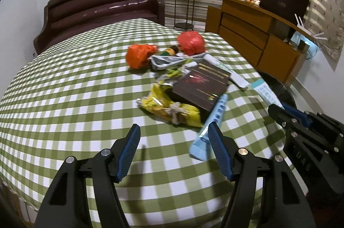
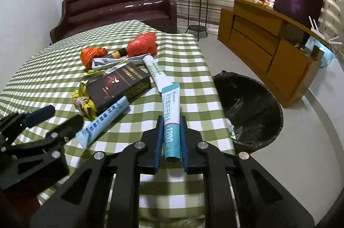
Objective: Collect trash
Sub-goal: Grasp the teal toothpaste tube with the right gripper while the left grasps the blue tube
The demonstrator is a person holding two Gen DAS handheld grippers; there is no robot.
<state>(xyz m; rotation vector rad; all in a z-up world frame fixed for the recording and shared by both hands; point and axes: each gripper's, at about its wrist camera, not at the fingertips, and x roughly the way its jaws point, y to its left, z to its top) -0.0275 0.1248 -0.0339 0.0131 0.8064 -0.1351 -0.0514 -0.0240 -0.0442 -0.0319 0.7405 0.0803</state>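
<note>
- Left wrist view: left gripper (image 1: pixel 173 131) spread wide, nothing btwn pads, hovering over green-checked tablecloth (image 1: pixel 64 88).
- Just ahead of it: yellow wrapper (image 1: pixel 169 106) w/ bit of twine, touching dark box (image 1: pixel 201 86); light-blue sachet (image 1: pixel 211 127) leaning against box edge, lower end right beside right-hand pad.
- Farther back: orange bag (image 1: pixel 138 56), red bag (image 1: pixel 191 42), small bottle (image 1: pixel 171 51) btwn them, silver wrapper (image 1: pixel 165 61) in front.
- Right edge: right gripper (image 1: pixel 279 109) pinching teal-white tube (image 1: pixel 265 91) near table edge.
- Right wrist view: right gripper (image 2: pixel 171 118) pressed tight on teal-white tube (image 2: pixel 170 105); tube runs fwd btwn pads, far end over cloth near table edge.
- White tube (image 2: pixel 155 71) lying beyond, its end touching held tube's tip.
- Black-lined trash bin (image 2: pixel 251 107) on floor just right of table, some scraps inside.
- Left gripper (image 2: pixel 58 118) at left, jaws apart, near light-blue sachet (image 2: pixel 105 122).
</note>
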